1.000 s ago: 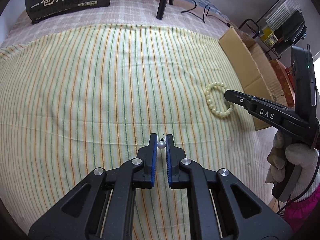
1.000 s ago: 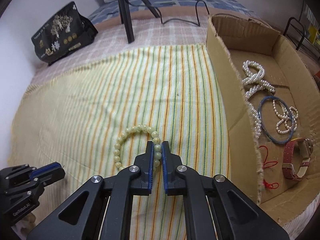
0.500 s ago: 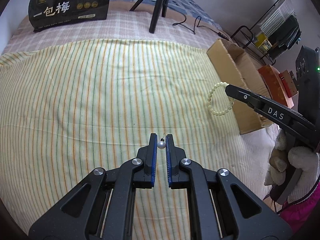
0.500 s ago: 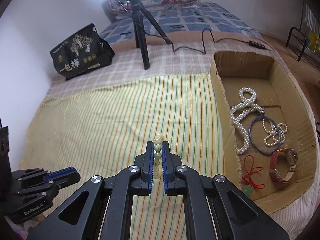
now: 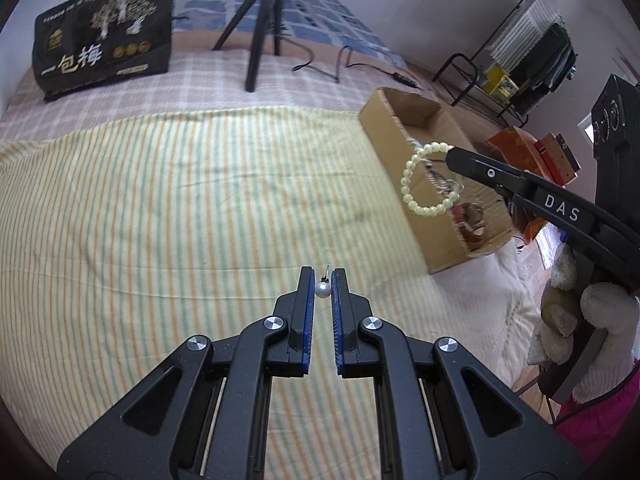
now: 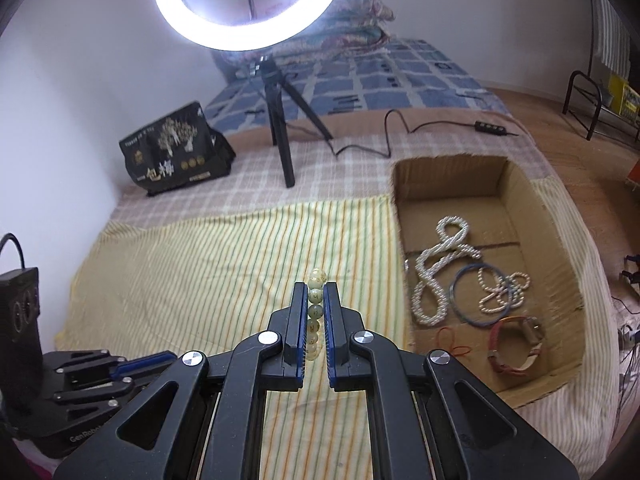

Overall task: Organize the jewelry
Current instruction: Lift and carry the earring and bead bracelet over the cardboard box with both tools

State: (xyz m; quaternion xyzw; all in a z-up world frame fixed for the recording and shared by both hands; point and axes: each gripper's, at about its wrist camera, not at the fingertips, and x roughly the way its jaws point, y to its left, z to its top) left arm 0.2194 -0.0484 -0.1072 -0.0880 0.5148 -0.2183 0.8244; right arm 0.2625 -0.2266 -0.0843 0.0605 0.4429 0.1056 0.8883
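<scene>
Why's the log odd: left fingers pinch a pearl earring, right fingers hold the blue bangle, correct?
Not the bangle. The right wrist view shows the right gripper holding the bead bracelet; the blue bangle lies in the box. The left gripper does pinch the pearl earring.

A bedroom in a home, set up for filming. A bed (image 6: 420,68) fills the room, its blue checked cover at the far end and a folded floral quilt (image 6: 352,20) stacked against the white wall. A pink plaid blanket (image 5: 192,88) and a yellow striped cloth (image 5: 180,200) lie nearer. Straight ahead of the right hand-held gripper (image 6: 316,292), a lit ring light (image 6: 248,4) stands on a small black tripod (image 6: 280,120) on the bed, its cable (image 6: 400,128) trailing right. A black snack bag (image 5: 104,52) leans far left. A cardboard box (image 6: 516,208) sits right. Beyond the bed's right edge, a black metal rack (image 5: 520,60) stands on wooden floor.
</scene>
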